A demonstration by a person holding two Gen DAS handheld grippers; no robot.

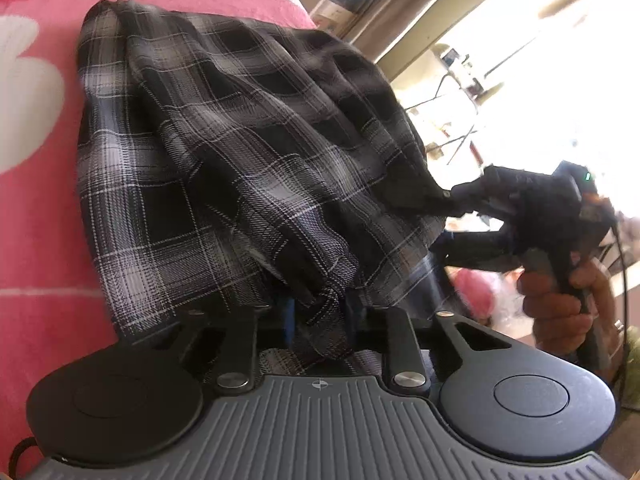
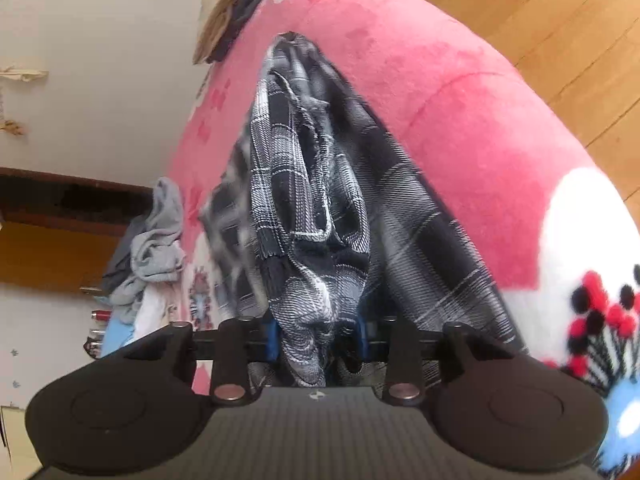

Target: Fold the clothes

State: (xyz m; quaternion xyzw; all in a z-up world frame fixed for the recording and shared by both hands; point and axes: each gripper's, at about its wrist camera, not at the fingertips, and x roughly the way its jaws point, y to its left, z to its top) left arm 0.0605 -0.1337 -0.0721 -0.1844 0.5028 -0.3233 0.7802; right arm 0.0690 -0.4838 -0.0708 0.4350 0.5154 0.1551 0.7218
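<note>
Both grippers' fingers (image 1: 352,312) clamp plaid garment (image 1: 240,160).

Support surface: bed covered by pink fleece blanket (image 2: 460,128) with white floral print. Plaid garment (image 1: 224,168) rests on it at frame centre. Heap of grey clothes (image 2: 156,248) lies at left edge.

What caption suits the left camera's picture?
Two handheld grippers pinch a plaid garment over a pink blanket.

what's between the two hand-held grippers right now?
Left wrist view: only the black-and-grey plaid fabric garment spans from the left hand-held gripper to the right hand-held gripper. Both pinch it, above the pink fleece blanket.
</note>
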